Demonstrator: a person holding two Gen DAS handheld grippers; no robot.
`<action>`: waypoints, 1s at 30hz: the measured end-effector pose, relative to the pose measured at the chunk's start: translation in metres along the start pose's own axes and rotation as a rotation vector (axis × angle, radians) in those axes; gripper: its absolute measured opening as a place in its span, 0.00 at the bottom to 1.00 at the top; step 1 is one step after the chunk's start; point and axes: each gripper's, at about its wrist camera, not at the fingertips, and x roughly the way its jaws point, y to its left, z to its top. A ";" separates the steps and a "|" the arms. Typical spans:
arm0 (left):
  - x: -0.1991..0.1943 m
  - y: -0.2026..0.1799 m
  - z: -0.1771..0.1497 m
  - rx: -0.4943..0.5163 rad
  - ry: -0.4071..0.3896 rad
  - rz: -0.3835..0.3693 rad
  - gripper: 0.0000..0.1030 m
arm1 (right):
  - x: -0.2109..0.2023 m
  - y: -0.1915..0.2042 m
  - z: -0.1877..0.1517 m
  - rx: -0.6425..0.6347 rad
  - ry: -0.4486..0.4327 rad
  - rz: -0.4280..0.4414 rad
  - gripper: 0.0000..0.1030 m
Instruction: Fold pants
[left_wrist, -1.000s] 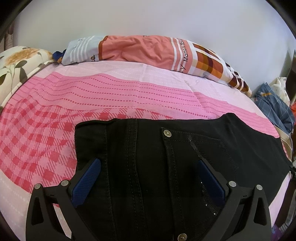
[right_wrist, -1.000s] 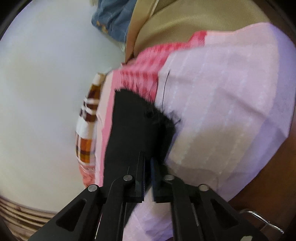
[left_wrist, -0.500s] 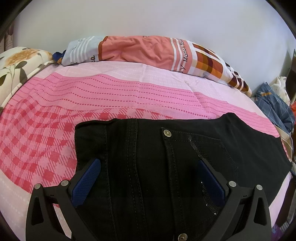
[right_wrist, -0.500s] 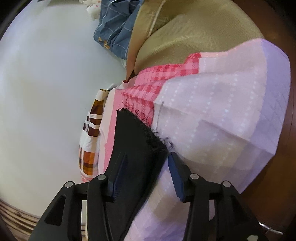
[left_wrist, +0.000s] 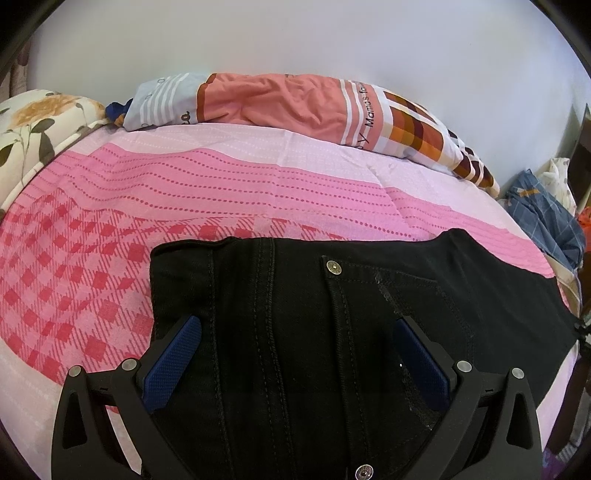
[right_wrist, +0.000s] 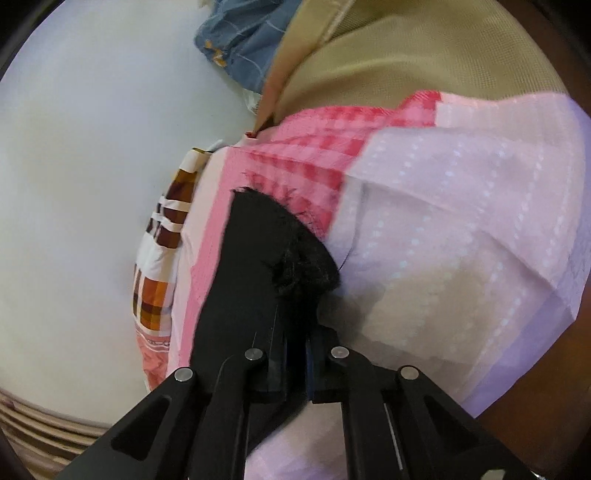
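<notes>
Left wrist view: the black denim pants (left_wrist: 332, 332) are lying flat on the pink checked and dotted bed sheet (left_wrist: 184, 192), waist end towards the camera, legs running off to the right. The left tongs (left_wrist: 295, 354) are hovering over the waist area with both blue-padded fingers (left_wrist: 173, 358) spread wide and nothing between them. A salmon, white and orange patterned pillow (left_wrist: 295, 103) is resting along the far edge of the bed, against the white wall (left_wrist: 295, 37).

Right wrist view: the right tongs (right_wrist: 295, 354) have just been closing and are now pinching the frayed hem of the pants (right_wrist: 258, 251), pads pressed together on the black fabric. The hem is sitting near the bed's edge, where the sheet (right_wrist: 461, 221) is draping down over the tan mattress (right_wrist: 406, 55).
</notes>
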 end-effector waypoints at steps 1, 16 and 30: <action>-0.001 0.000 0.000 -0.002 -0.002 -0.002 1.00 | -0.001 0.007 -0.001 -0.013 -0.004 0.009 0.07; -0.036 -0.009 0.012 -0.137 0.014 -0.131 1.00 | 0.057 0.165 -0.108 -0.290 0.229 0.205 0.08; -0.032 -0.069 -0.003 -0.073 0.107 -0.263 1.00 | 0.151 0.202 -0.275 -0.471 0.606 0.173 0.08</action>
